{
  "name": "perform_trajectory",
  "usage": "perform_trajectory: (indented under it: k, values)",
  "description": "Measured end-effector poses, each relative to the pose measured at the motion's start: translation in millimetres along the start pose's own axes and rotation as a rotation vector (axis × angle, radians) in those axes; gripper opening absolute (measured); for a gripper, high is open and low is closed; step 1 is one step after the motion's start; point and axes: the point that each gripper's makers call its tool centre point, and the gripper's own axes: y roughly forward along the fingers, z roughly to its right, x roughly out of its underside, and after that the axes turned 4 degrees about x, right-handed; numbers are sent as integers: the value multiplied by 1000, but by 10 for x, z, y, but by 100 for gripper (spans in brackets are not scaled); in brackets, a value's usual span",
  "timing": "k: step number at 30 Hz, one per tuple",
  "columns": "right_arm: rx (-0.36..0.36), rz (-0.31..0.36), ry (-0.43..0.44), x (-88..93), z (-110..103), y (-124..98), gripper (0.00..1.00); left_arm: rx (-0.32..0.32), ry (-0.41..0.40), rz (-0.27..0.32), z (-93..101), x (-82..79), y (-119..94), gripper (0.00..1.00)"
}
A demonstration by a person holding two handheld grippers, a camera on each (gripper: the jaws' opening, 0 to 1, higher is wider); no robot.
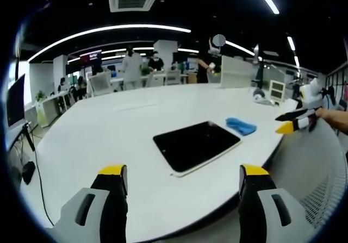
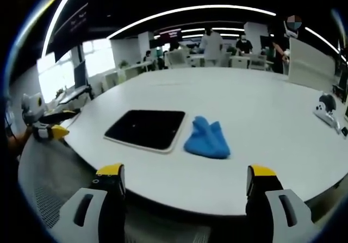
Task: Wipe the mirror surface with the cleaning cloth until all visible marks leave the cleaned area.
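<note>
Here the white worktop (image 1: 109, 129) spreads wide, with a rounded near edge facing both claws. On it, close to that near edge, lies the mirror (image 1: 196, 144), a flat dark slab with a pale rim, its face reflecting little. It looks stiff, smooth and breakable, so it wants light, even pressure, not a pinch at its rim. Just beside the mirror, apart from it by a thin strip of bare worktop, sits the cleaning cloth (image 2: 207, 138), a blue crumpled heap. It looks soft, light and easy to bunch; a good hold would be on the raised fold at its top, so that enough cloth hangs below to cover the glass. The left claw (image 1: 185, 180) hovers off the near edge with its jaws spread wide, holding nothing. The right claw (image 2: 185, 180) likewise hangs short of the edge, jaws wide apart and empty, roughly facing the cloth. Wiping has not begun.
</note>
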Motion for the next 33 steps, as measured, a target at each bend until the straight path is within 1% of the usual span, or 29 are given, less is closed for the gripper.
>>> perform_trajectory:
  k: [5,12,16,22,33]
  values:
    - [-6,-17,-14,26,-10,7,92,-1,0,3,3,-4,2,87]
    - [-2,-17,-16,28,-1,5,92,1,0,4,7,-5,3,87]
    - [1,-18,-17,32,4,4,92,-6,4,16,-4,-24,1,87]
    - [-2,-18,-17,31,3,6,92,-9,2,20,-6,-28,-3,87]
    - [-13,-12,-13,23,-11,12,92,-10,-2,11,-11,-11,-1,87]
